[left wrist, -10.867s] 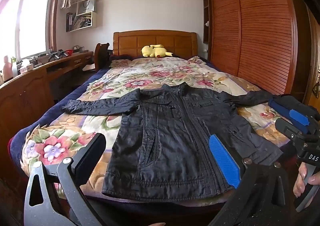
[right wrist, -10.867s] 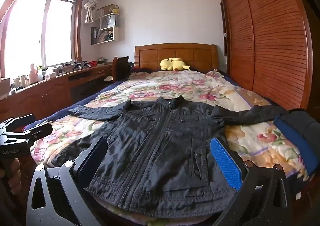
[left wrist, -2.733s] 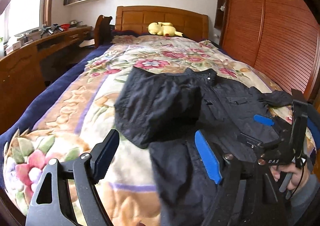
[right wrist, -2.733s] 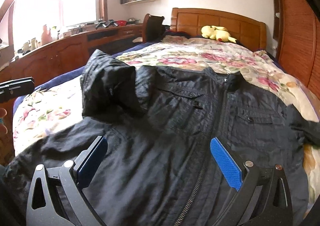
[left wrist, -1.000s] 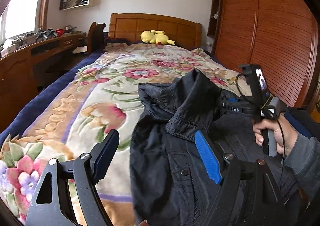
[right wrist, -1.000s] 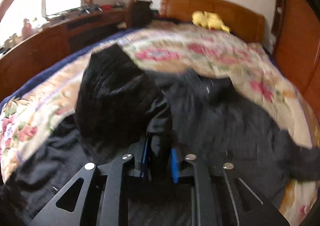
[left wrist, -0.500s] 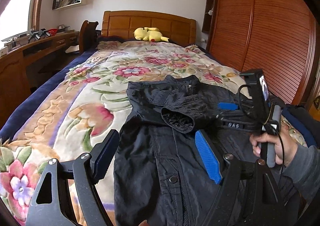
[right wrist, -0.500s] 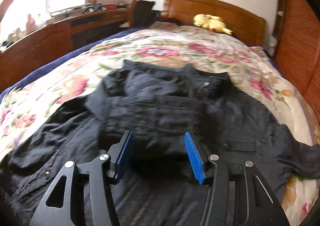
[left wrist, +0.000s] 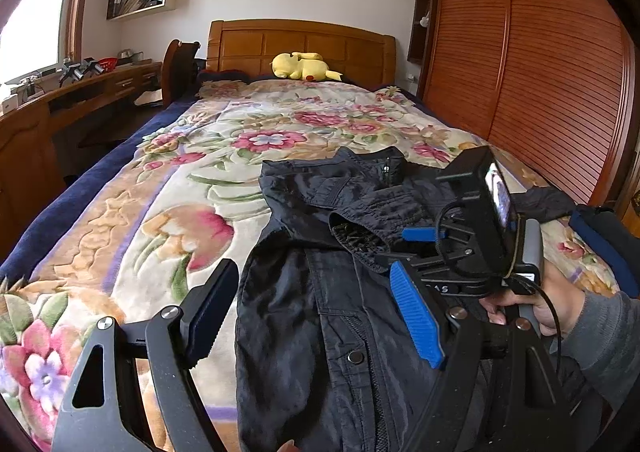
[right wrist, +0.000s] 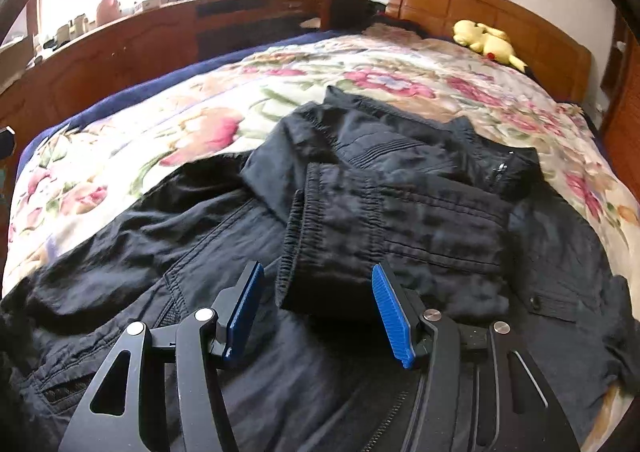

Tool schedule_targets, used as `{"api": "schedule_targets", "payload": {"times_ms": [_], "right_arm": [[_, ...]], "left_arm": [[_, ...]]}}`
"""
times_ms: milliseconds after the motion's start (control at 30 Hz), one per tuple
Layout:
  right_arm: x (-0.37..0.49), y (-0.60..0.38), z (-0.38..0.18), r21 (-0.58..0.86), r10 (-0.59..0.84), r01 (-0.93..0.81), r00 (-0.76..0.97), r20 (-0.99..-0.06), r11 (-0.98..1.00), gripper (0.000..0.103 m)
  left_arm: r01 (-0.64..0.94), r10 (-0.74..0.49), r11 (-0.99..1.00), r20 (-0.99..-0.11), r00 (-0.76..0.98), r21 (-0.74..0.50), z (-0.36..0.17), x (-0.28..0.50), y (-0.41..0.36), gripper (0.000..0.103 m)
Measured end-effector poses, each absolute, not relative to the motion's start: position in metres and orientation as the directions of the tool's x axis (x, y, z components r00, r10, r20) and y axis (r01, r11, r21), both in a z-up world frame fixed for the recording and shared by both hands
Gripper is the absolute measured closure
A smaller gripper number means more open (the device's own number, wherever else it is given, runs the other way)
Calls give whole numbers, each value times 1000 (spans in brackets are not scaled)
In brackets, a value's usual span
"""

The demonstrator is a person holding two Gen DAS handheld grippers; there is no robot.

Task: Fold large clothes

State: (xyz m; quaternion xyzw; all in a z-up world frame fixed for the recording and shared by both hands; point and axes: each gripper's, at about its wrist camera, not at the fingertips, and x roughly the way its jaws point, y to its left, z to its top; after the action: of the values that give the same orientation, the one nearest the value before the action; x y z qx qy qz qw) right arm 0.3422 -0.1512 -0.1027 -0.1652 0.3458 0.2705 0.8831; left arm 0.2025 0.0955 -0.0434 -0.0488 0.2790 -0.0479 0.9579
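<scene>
— One jacket (left wrist: 320,312), black, lies on the flowered bed cover (left wrist: 168,219). Which way does it run?

— Lengthwise along the bed: collar (right wrist: 500,167) toward the wooden headboard (left wrist: 304,43) at the top of the frame, hem toward the lower edge. One sleeve (right wrist: 380,236) is folded across the chest, its ribbed cuff toward the left of the right wrist view.

— And the right gripper (right wrist: 320,316)?

— Its blue fingers (right wrist: 390,318) stand about half open, one on either side of the cuff end of that sleeve. They do not press on it; there is a gap on each side.

— Left gripper (left wrist: 316,304)?

— Wide open at the bottom of the left wrist view, above the jacket's front near a snap button. Nothing is gripped. A hand (left wrist: 532,304) in a grey sleeve holds the right gripper at the right edge of that frame.
</scene>
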Motion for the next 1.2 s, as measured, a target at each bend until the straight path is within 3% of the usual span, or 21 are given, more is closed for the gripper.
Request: {"api": "schedule_targets", "payload": {"times_ms": [300,467,533,600,667,900,1067,1200], "right_arm": [[365,-134,-124,-182,245,-575,585,-773,797,45],[372,-132,-128,-173,256,-582,580,-774,795,45],[371,-134,-128,-186,256,-584,590,-766,790,52],[368,-141,-127,-209,238,-564,615,-752,799,77],[365,-151,-121,-189,254,-548,631,-733,815,91],[332,-219,-65,-149,269,-412,787,-556,899,92],[305,-279,-47,11,310,-359,790,-528,933,93],[272,-303,-43,35,303,-332,807,-507,943,93]], "left_arm": [[64,-116,991,-534,837,-114,-44,203,95,24],[64,-112,992,-537,836,-107,-44,201,99,24],[65,-111,992,-538,836,-104,-45,201,99,24],[65,-112,992,-540,834,-104,-45,201,100,24],[69,-114,992,-541,833,-103,-45,200,99,24],[102,-134,991,-534,835,-89,-42,199,86,24],[129,-162,987,-534,830,-98,-40,202,74,24],[161,-190,982,-518,834,-100,-35,201,62,24]]}}
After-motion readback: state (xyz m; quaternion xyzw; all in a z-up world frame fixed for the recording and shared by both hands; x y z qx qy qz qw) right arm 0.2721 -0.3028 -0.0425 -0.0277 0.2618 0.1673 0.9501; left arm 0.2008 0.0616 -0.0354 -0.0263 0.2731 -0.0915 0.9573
